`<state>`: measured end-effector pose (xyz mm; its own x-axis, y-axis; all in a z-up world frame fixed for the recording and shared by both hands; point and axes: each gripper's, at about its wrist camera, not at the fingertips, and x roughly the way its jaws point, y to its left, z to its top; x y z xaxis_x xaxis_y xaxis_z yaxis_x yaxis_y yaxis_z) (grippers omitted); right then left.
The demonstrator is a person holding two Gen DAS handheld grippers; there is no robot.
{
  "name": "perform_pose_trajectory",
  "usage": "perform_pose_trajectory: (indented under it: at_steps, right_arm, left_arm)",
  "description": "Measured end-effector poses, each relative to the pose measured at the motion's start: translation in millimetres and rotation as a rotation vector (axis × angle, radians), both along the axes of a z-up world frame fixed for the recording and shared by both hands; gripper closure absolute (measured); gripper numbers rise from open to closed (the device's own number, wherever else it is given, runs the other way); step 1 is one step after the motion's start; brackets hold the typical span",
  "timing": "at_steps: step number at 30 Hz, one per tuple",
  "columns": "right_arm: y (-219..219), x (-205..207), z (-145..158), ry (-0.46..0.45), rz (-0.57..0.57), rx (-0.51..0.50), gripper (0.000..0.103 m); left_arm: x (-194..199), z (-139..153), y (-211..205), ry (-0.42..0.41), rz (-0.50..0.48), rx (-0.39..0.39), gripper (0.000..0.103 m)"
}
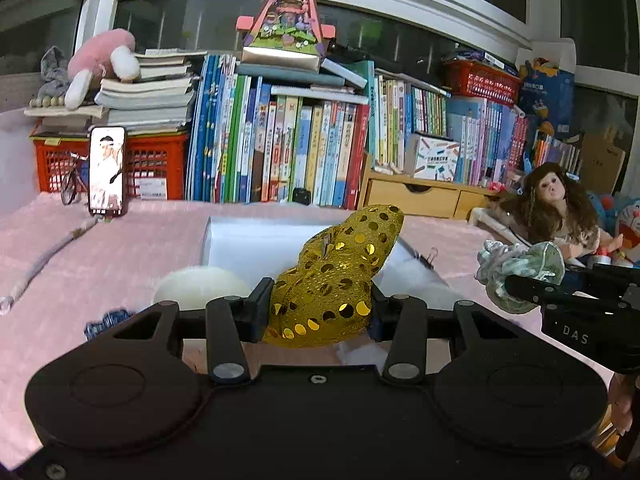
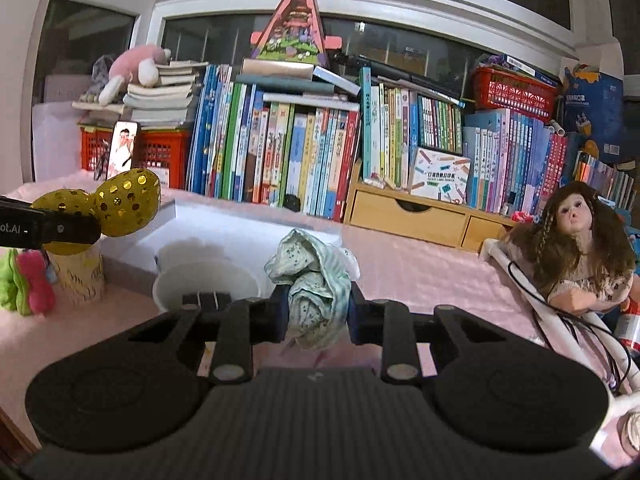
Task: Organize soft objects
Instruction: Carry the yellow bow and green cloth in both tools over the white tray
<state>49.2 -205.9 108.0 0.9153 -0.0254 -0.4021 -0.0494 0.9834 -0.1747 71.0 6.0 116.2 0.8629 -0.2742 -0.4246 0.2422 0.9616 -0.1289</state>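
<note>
Gold sequined cloth is pinched between the two fingers of the left tool and stands up above them, lifted clear of the pink tabletop. From the right wrist view the same cloth appears at far left, bulging out past the dark left tool. Pale green patterned cloth is bunched between the fingers of the right tool, which press on it from both sides; in the left wrist view this bundle sits at the tip of the right tool, at the right edge. Both cloths are held in the air, well apart from each other. A white box lies open on the tabletop behind the gold cloth, with a white round tub just in front of it. A cup and green and pink soft toys stand below the left tool. A doll leans at right. Books line the back, with a phone propped upright before a red crate.
</note>
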Motion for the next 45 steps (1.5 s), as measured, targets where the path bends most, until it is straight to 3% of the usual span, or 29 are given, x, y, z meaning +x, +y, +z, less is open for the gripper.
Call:
perform_pose_trajectory:
  at_steps: [7,14,23,35,45]
  right_arm:
    - [-1,25,27,0.029,0.027,0.059,0.070]
    - [7,59,45,0.085,0.064,0.116,0.070]
    - [21,121,41,0.250,0.065,0.168,0.070]
    - [27,188,11,0.427,-0.005,0.231,0.070]
    - [33,206,-13,0.531,-0.012,0.227,0.069]
  left_arm:
    - [37,34,11,0.040,0.002,0.001,0.060]
    - [99,44,23,0.184,0.016,-0.041,0.060]
    - [171,18,28,0.428,0.075,-0.110,0.060]
    - [222,-14,18,0.553,0.184,-0.108,0.060]
    - [238,-40,23,0.658,0.252,-0.139,0.060]
